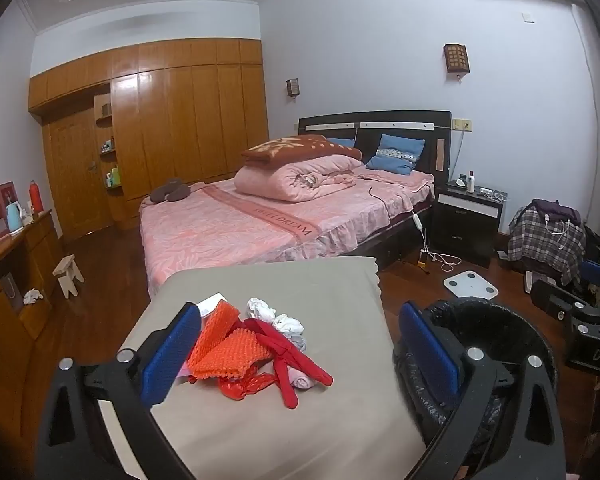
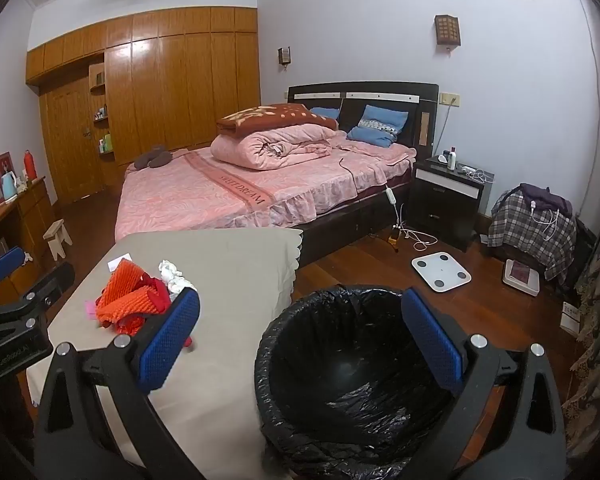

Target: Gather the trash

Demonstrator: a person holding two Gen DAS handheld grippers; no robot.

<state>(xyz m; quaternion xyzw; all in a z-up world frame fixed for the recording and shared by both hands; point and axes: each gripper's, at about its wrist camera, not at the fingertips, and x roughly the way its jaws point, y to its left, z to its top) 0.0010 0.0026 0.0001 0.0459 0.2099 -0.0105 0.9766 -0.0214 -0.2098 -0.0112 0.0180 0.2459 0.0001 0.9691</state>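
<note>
**Orange and red scraps heaped on a beige desk beside a black-lined bin**

Beige cloth covers the desk (image 1: 300, 420), which fills the lower middle of the left wrist view, with a pink bed (image 1: 260, 220) behind it at 12 o'clock. At 3 o'clock of the desk, on the wooden floor, stands a round bin (image 2: 360, 380) lined with a glossy, crinkled black bag; only the liner shows inside it.

The trash pile (image 1: 252, 348) lies on the desk's left half: bumpy orange mesh pieces (image 1: 224, 344), folded over, with shiny red strips (image 1: 292, 360) sprawling out at 4 o'clock and crumpled white tissue (image 1: 276, 316) at 1 o'clock. A white card (image 2: 119, 264) peeks out at 11 o'clock.

The left tool (image 1: 300, 356) hangs over the pile, blue pads spread wide and gripping nothing. The right tool (image 2: 300, 344) hangs over the bin's near-left rim, likewise spread and empty.
</note>
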